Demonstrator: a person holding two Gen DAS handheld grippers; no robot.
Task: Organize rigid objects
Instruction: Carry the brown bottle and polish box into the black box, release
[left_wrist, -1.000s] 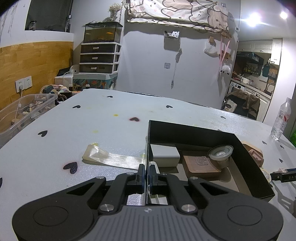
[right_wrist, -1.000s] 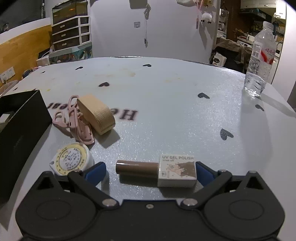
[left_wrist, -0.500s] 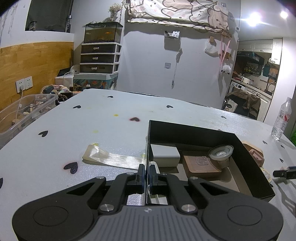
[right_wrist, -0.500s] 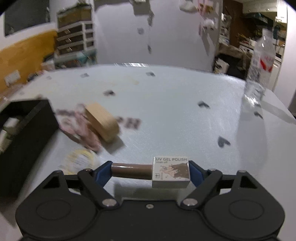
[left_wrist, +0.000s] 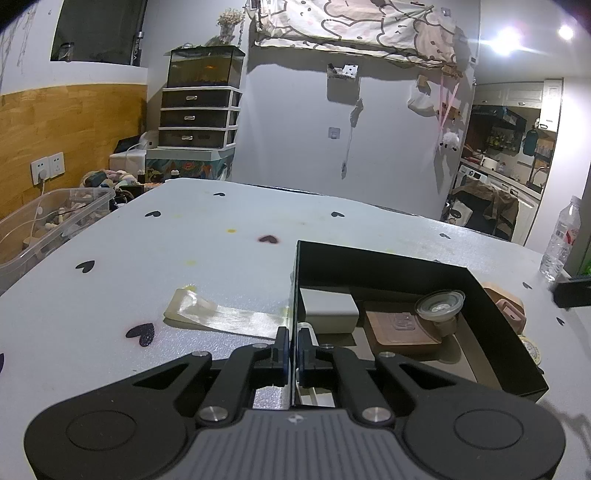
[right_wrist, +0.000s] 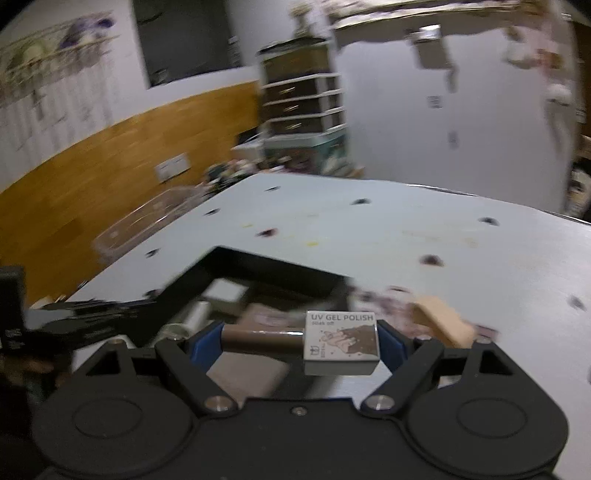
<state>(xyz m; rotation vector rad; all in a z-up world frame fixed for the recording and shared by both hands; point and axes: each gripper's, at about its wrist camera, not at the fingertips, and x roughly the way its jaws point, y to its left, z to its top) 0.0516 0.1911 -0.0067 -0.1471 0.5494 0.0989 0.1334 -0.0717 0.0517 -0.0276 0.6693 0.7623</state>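
Observation:
My left gripper (left_wrist: 294, 347) is shut on the left wall of the black box (left_wrist: 413, 266). The box holds a grey block (left_wrist: 328, 308), a brown card case (left_wrist: 400, 328) and a clear suction cup (left_wrist: 439, 304). My right gripper (right_wrist: 297, 341) is shut on the UV gel polish bottle (right_wrist: 332, 341), held lengthwise between the blue pads, lifted above the table near the box's (right_wrist: 258, 267) right side. The right wrist view is blurred.
A clear film strip (left_wrist: 221, 314) lies left of the box. A tan block (right_wrist: 441, 319) and pink clips (left_wrist: 511, 312) lie right of it, with a round yellow tape measure (left_wrist: 532, 349). A water bottle (left_wrist: 559, 240) stands far right; a clear bin (left_wrist: 48, 225) far left.
My right gripper closed on the gel polish bottle, lifted it off the table and swung left toward the black box. My left gripper stayed put on the box wall.

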